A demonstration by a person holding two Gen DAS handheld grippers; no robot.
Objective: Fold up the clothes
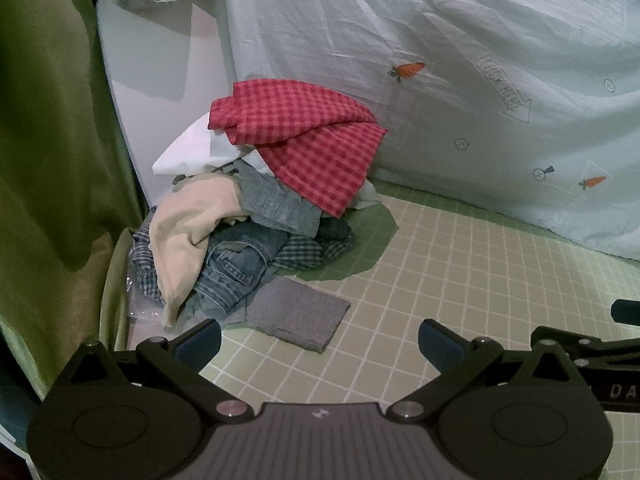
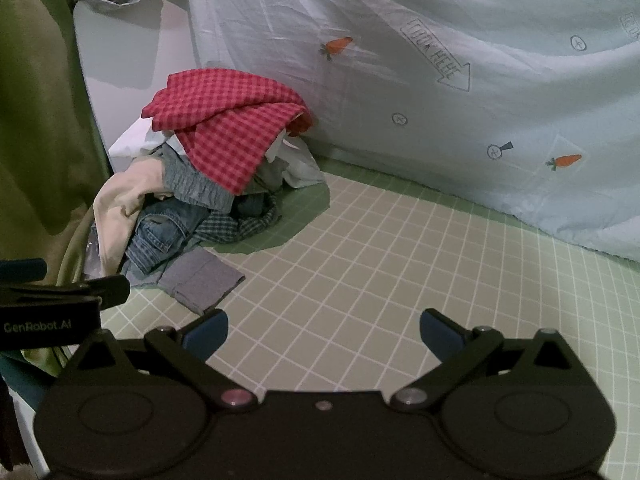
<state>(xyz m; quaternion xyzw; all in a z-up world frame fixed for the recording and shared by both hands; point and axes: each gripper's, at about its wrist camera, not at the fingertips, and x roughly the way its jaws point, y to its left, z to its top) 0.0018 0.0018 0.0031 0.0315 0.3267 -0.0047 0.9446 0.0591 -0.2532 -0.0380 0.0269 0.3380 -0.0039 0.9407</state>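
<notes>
Left wrist, tongs [image 1: 319, 340] spread wide, rumpled red gingham cloth [image 1: 304, 136] atop heap

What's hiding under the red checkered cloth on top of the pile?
Under the red checkered cloth you can see a white garment, a grey one, a cream one and denim jeans. Whatever lies deeper in the pile is covered.

home bedroom | carrot-print quilt [image 1: 460, 92] | clothes heap [image 1: 256, 208] | green curtain [image 1: 52, 140]
</notes>
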